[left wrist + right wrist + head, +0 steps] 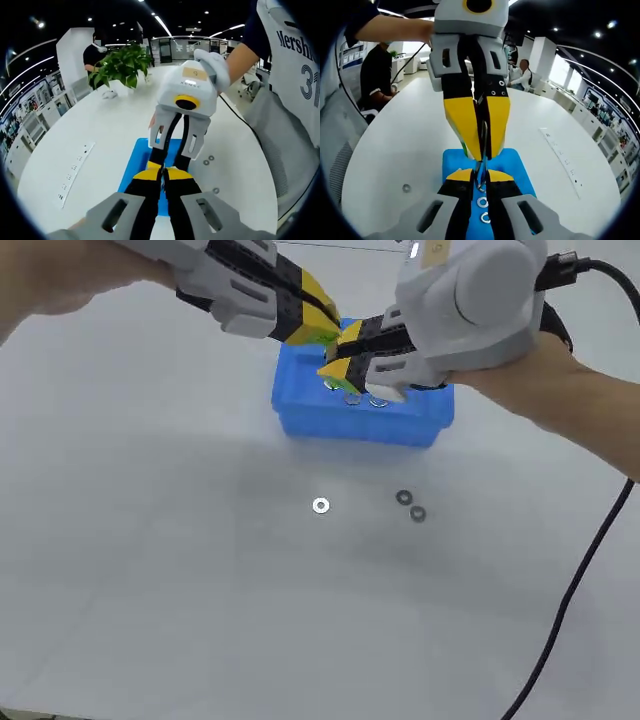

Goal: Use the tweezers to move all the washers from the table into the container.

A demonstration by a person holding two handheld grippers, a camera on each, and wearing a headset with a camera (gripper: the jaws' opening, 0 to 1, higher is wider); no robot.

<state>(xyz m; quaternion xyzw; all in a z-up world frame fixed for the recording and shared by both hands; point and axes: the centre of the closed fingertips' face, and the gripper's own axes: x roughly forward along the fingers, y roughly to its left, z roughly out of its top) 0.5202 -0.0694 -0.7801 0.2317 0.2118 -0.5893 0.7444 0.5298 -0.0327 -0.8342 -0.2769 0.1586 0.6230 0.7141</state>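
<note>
Bright, even light pours from the ceiling strips [161,22] and spots. In the head view the white worktop [150,590] is nearly washed out; shadows under the washers [320,505] and container [350,425] are faint and soft. Both gripper views bow hard at the edges. The near fingers [117,215] look soft, and the tweezers [483,137] catch a thin glint.

— How do the claws stand?
— The right claw [480,175] rises from below and the left claw [479,155] comes down from above. Both are pinched on the tweezers [483,135] over the blue container [520,172].
— Washers?
— Two washers [482,202] lie inside it. A lone washer [406,188] lies on the white desk [395,150], apart.
</note>
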